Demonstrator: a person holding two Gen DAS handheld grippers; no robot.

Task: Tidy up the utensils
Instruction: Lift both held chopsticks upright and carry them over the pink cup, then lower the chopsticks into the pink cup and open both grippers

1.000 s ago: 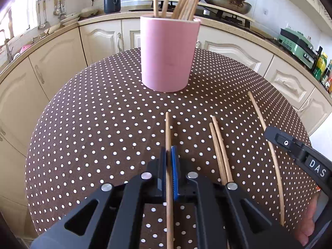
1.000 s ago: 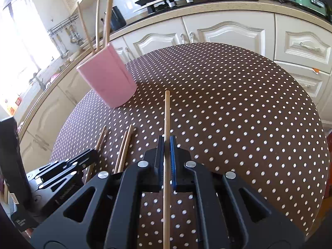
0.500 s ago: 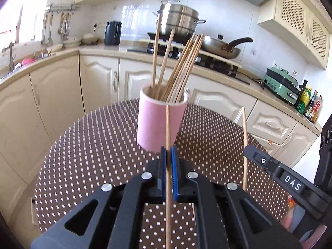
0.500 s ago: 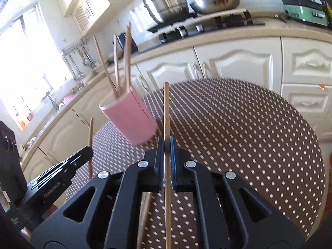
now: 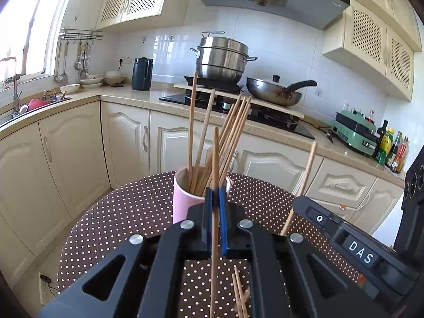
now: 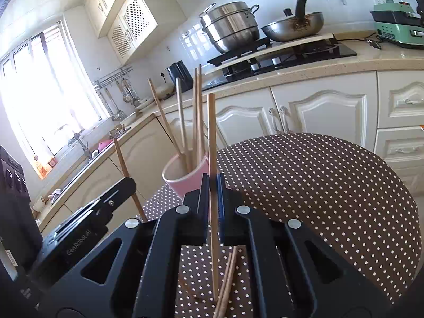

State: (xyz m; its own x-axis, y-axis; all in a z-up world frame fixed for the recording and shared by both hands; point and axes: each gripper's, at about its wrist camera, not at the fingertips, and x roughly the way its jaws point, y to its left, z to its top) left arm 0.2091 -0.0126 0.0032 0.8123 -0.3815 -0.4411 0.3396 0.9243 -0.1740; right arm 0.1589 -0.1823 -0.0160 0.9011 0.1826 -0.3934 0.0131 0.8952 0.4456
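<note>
A pink cup [image 5: 185,201] with several wooden chopsticks in it stands on the brown dotted table [image 5: 127,220]; it also shows in the right wrist view [image 6: 182,177]. My left gripper [image 5: 215,193] is shut on one chopstick [image 5: 215,153], held upright just in front of the cup. My right gripper [image 6: 212,182] is shut on another chopstick [image 6: 211,132], also upright, near the cup. Each gripper's chopstick shows in the other view: the right one [image 5: 304,177], the left one [image 6: 122,161]. Two loose chopsticks [image 6: 226,278] lie on the table under the grippers.
Cream cabinets and a counter ring the table. A stove with a steel pot [image 5: 222,61] and a wok [image 5: 273,92] stands behind. A sink [image 5: 31,106] is at the left, a green appliance [image 5: 355,132] and bottles at the right.
Both grippers have lifted their chopsticks off the table and tilted them upright, rising and closing toward the cup. Two chopsticks stayed on the table.
</note>
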